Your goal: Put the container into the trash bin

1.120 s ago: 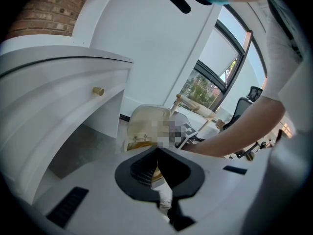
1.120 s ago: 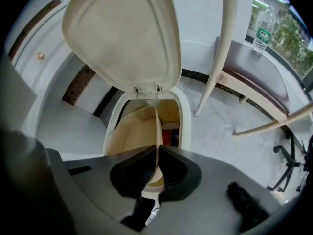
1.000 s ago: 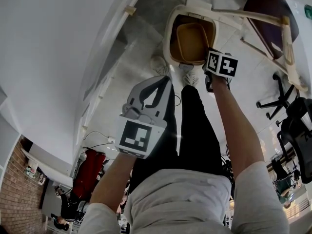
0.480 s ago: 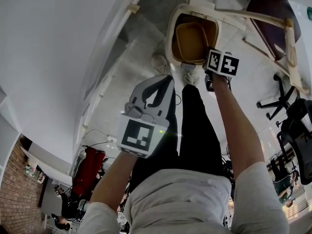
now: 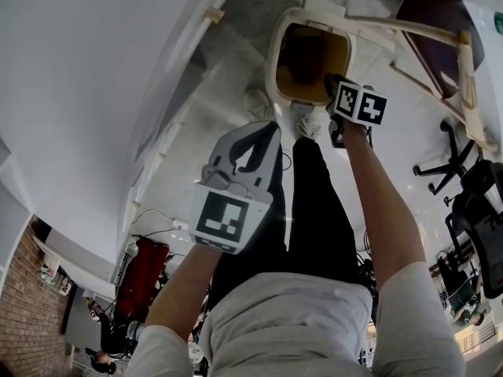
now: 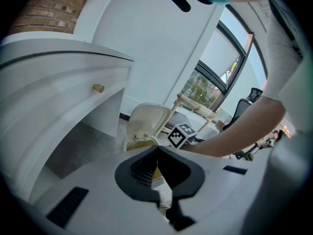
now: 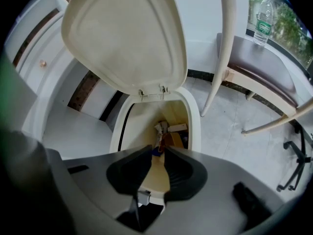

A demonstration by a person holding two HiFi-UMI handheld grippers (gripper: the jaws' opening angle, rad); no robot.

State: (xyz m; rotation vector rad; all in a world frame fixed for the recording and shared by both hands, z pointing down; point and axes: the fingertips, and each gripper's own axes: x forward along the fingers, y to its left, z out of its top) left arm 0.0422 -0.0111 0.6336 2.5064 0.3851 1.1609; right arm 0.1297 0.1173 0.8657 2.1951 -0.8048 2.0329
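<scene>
my right gripper (image 7: pixel 157 152) hangs over the open trash bin (image 7: pixel 196 119), fingers a little apart and holding nothing. only the bin's inner wall shows in the gap. past the fingertips, deep among the scraps, lies what looks like the brown container (image 7: pixel 174 140). the lid (image 7: pixel 126 35) stands raised beyond it. my left gripper (image 6: pixel 157 150) is empty, its fingers together, tips touching.

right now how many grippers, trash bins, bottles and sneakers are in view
grippers: 2, left gripper and right gripper
trash bin: 1
plastic bottle: 1
sneakers: 2
total: 6
</scene>
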